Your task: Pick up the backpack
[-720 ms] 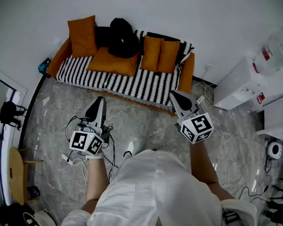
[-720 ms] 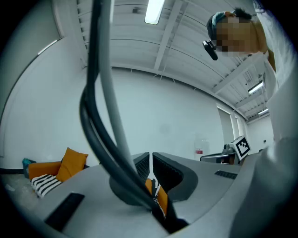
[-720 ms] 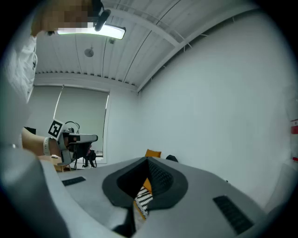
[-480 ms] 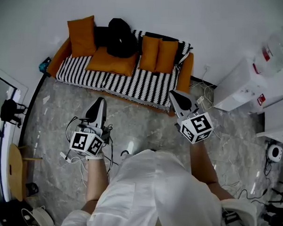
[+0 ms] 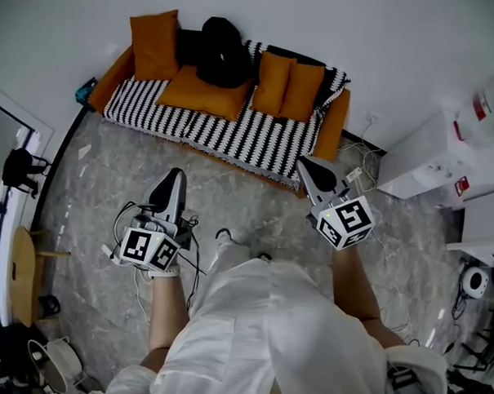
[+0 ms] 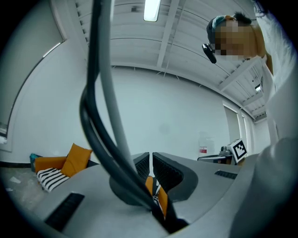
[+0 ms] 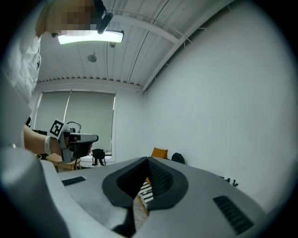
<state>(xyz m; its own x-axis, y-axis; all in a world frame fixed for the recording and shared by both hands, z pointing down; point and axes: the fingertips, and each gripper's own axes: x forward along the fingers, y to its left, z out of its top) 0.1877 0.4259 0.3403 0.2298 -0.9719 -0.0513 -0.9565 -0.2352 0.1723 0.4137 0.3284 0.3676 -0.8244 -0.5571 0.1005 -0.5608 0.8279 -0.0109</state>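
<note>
The black backpack point(image 5: 221, 52) sits on the seat of a black-and-white striped sofa point(image 5: 233, 134), leaning against its back between orange cushions point(image 5: 154, 43). In the right gripper view the backpack point(image 7: 177, 158) is a small dark shape far off beside an orange cushion point(image 7: 159, 152). My left gripper point(image 5: 176, 175) and right gripper point(image 5: 305, 164) are held over the marble floor, well short of the sofa, both pointing towards it. Each is shut with nothing between its jaws. Seen from the left gripper point(image 6: 151, 160), the sofa's end point(image 6: 51, 177) shows at the lower left.
A white cabinet point(image 5: 420, 155) stands at the right, with cables point(image 5: 370, 185) on the floor near it. A wooden chair point(image 5: 26, 284) and a dark bag point(image 5: 18, 189) are at the left by the window. A cable point(image 5: 197, 259) hangs from the left gripper. The person's shoe point(image 5: 222, 233) is on the floor between the grippers.
The person has stepped towards the sofa: a foot has come forward and the sofa has shifted in the head view. Both grippers keep their pose and stay shut.
</note>
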